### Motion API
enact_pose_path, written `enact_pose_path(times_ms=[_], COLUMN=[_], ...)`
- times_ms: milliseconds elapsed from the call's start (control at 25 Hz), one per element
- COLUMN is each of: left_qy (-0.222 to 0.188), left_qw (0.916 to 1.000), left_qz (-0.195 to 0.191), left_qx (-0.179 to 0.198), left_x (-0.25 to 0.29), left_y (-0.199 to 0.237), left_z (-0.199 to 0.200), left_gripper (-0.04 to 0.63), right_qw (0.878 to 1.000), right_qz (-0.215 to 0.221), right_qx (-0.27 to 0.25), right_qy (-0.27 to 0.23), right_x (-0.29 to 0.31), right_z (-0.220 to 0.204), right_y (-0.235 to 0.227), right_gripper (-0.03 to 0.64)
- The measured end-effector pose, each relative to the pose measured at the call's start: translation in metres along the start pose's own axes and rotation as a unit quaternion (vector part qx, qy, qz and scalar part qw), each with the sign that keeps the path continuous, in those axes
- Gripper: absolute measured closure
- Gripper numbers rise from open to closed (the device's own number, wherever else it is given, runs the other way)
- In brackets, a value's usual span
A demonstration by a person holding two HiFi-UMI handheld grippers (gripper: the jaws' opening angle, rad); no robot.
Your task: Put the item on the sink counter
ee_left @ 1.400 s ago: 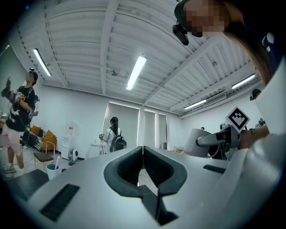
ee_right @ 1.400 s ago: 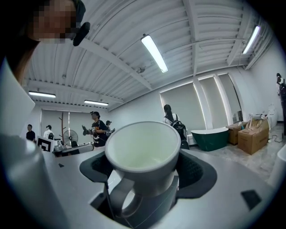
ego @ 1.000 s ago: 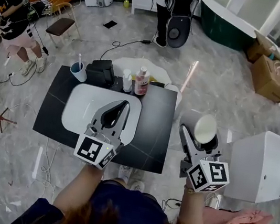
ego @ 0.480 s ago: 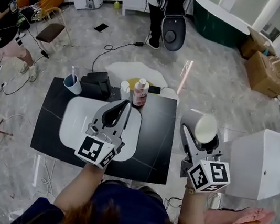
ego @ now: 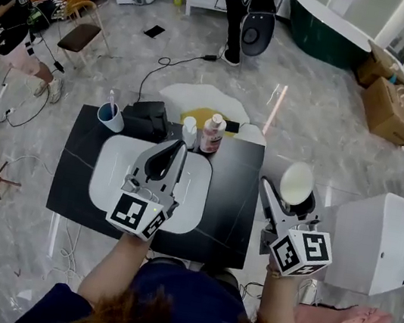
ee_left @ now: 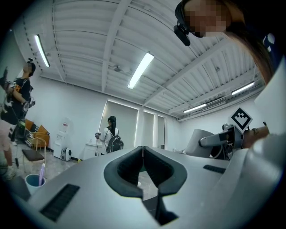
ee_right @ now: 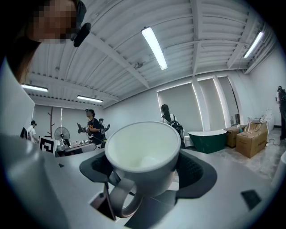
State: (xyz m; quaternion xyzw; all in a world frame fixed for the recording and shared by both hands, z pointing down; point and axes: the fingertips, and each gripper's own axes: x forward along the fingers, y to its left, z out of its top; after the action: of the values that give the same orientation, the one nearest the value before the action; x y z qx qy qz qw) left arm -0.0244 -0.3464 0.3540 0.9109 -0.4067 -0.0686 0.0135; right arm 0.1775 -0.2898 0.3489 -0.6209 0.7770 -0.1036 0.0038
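A white mug sits between the jaws of my right gripper, which is shut on it; its handle points back toward the camera in the right gripper view. The mug hangs over the floor just right of the black sink counter. My left gripper is shut with nothing in it and hovers above the white basin set in the counter.
At the counter's back edge stand a blue cup with a toothbrush, a black box, a small white bottle and a pink bottle. A white cabinet is to the right. People stand around the room.
The view has shifted slightly, so the counter sits a little further right and lower. Both grippers keep their pose; the mug stays held beside the counter's right edge.
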Motion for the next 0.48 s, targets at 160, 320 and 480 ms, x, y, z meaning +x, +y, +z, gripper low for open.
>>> enact_pose_path(times_ms=[160,320,480], left_qy=[0.005,0.001,-0.001], left_qw=[0.9998,0.9989,0.9982], left_qz=[0.020,0.045,0.059], left_qx=[0.006,0.012,0.013], left_x=[-0.002,-0.003,-0.005], left_y=[0.005,0.008,0.000], left_z=[0.003,0.009,0.011], left_gripper=[0.572,0.572,0.572], right_qw=[1.000,0.999,0.998], right_qz=[0.020,0.044,0.061], right_qx=[0.004,0.002,-0.002], right_qy=[0.002,0.003,0.011], right_x=[0.011,0.019,0.018], right_z=[0.003,0.008,0.007], right_y=[0.000,0.001,-0.003], right_gripper=[0.176,0.176,0.176])
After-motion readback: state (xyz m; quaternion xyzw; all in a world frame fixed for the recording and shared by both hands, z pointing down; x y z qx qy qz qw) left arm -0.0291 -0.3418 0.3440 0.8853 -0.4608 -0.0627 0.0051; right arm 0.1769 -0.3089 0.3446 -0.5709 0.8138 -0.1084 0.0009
